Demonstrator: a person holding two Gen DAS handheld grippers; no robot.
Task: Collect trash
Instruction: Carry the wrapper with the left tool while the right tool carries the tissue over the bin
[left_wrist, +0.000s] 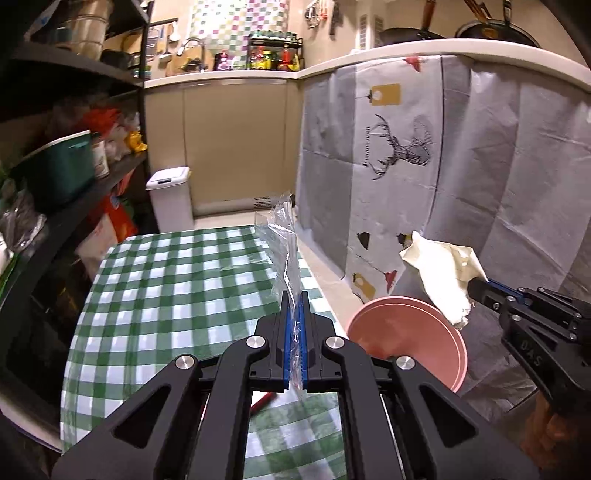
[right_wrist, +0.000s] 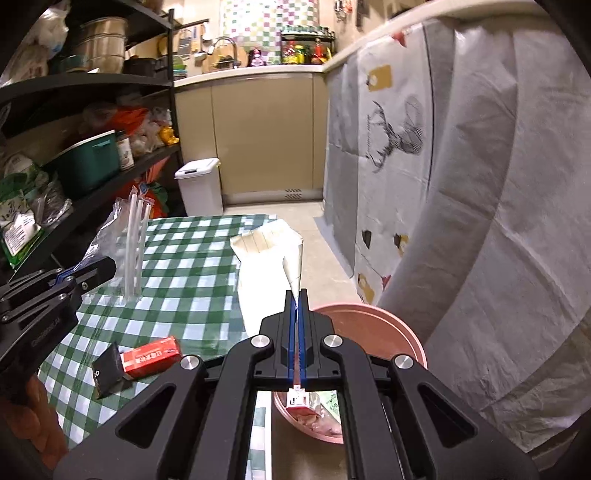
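My left gripper (left_wrist: 294, 295) is shut on a clear plastic wrapper (left_wrist: 281, 240) that stands up above the green checked table (left_wrist: 166, 288). From the right wrist view that same gripper (right_wrist: 107, 264) holds the wrapper with clear straws (right_wrist: 136, 243) at the left. My right gripper (right_wrist: 298, 295) is shut on a cream crumpled paper (right_wrist: 273, 251), over the edge of a pink bin (right_wrist: 384, 325). In the left wrist view the paper (left_wrist: 439, 273) hangs from the right gripper (left_wrist: 474, 286) just above the pink bin (left_wrist: 406, 332). Trash lies inside the bin (right_wrist: 314, 417).
A red box (right_wrist: 151, 356) and a black packet (right_wrist: 107, 371) lie on the table near me. A white lidded bin (left_wrist: 171, 201) stands on the floor beyond the table. Dark shelves (left_wrist: 66, 147) run along the left; a cloth-draped counter (left_wrist: 461, 166) rises at the right.
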